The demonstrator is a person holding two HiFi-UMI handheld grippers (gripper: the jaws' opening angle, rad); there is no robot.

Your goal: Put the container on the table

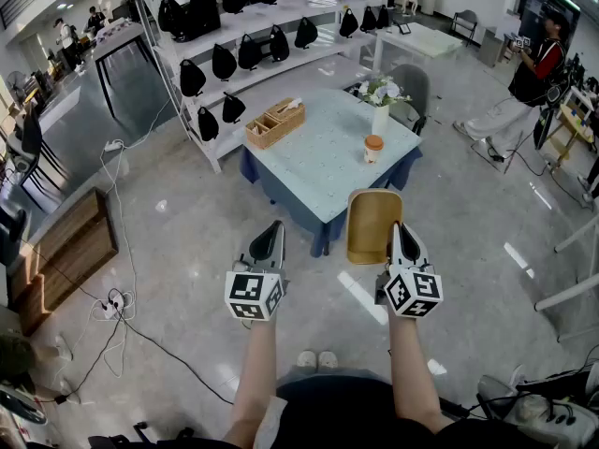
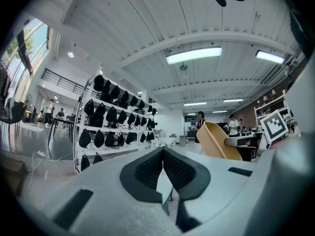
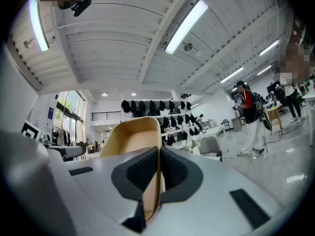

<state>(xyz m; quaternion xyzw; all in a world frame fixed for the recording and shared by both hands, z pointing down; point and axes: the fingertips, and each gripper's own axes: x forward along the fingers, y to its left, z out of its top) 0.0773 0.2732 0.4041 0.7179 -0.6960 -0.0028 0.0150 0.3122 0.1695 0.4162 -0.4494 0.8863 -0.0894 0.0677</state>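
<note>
A tan, shallow container [image 1: 372, 224] hangs in the air in front of me, just short of the near corner of the pale blue table [image 1: 318, 166]. My right gripper [image 1: 397, 232] is shut on the container's near right rim. In the right gripper view the thin wall of the container [image 3: 130, 141] is pinched between the black pads of that gripper [image 3: 158, 154]. My left gripper [image 1: 273, 232] is level beside it on the left, shut and holding nothing, its pads meeting [image 2: 163, 154]. The left gripper view shows the container [image 2: 216, 140] off to the right.
On the table stand a wooden box [image 1: 274, 123], a white vase with flowers [image 1: 380, 110] and a cup with an orange lid [image 1: 373, 148]. A grey chair [image 1: 412, 87] is behind it. White shelves with black bags [image 1: 243, 54] run along the back. Cables [image 1: 112, 302] lie on the left floor.
</note>
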